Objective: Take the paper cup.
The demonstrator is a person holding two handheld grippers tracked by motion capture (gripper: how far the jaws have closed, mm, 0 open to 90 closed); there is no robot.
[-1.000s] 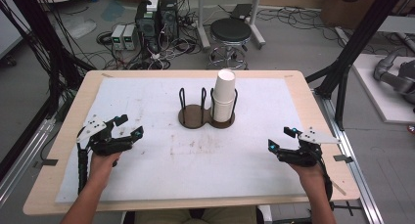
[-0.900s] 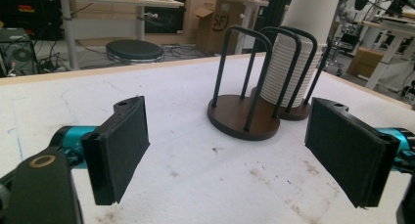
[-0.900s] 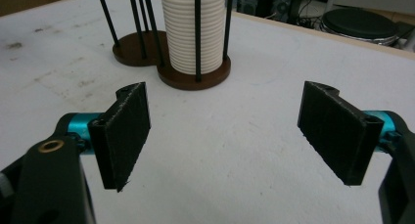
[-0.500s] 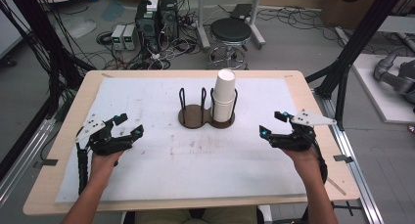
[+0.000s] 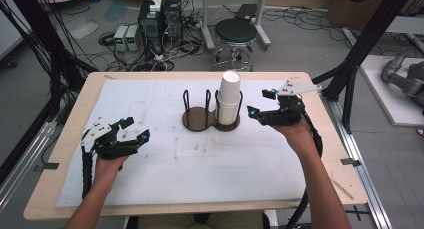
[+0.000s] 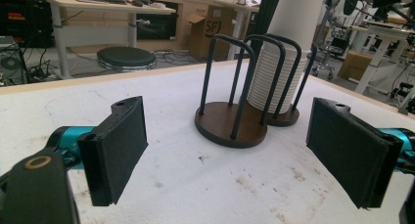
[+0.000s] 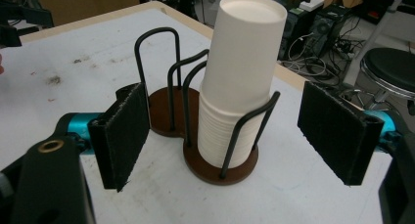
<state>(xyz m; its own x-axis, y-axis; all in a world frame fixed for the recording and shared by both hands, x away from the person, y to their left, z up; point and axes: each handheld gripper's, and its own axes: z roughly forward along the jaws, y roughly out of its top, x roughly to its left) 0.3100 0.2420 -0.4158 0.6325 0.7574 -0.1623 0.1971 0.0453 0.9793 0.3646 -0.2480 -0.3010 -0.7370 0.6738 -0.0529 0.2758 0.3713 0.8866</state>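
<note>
I held my right gripper [image 5: 259, 103] just beside the stack of paper cups [image 5: 229, 97], jaws wide apart and empty, the stack framed between them in the right gripper view; I judged this a line-up for gripping the top cup. The stack sat in the right bay of the wire holder [image 5: 210, 114] at mid-table, its left bay bare. My left gripper [image 5: 135, 129] hovered well apart, jaws likewise spread, holding nothing
</note>
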